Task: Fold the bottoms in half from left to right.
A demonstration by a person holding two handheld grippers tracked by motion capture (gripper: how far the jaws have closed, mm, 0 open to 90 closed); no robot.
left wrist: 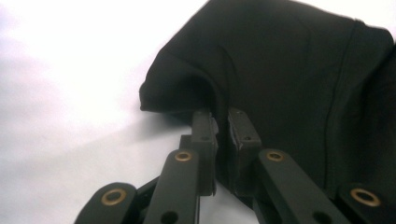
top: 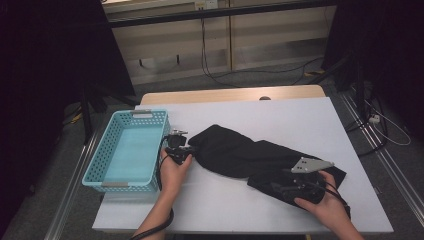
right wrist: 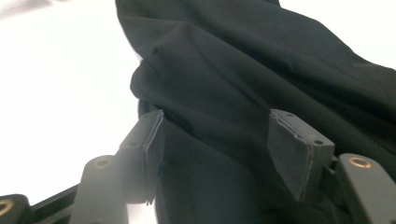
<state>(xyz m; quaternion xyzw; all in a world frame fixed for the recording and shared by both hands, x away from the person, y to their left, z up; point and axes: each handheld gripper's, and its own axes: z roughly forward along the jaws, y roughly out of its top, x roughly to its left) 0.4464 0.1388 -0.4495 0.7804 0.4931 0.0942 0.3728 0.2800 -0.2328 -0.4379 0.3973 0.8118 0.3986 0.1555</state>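
From above, the black garment (top: 260, 155) lies across the white table's (top: 280, 115) middle towards its right edge, a turquoise basket (top: 129, 150) at the left edge. The left gripper (top: 181, 148) meets the cloth's left end, the right gripper (top: 287, 187) its near right end. In the left gripper view, the jaws pinch a fold. In the right gripper view, the jaws stand spread over the cloth; they should probably bite deep before any lift.
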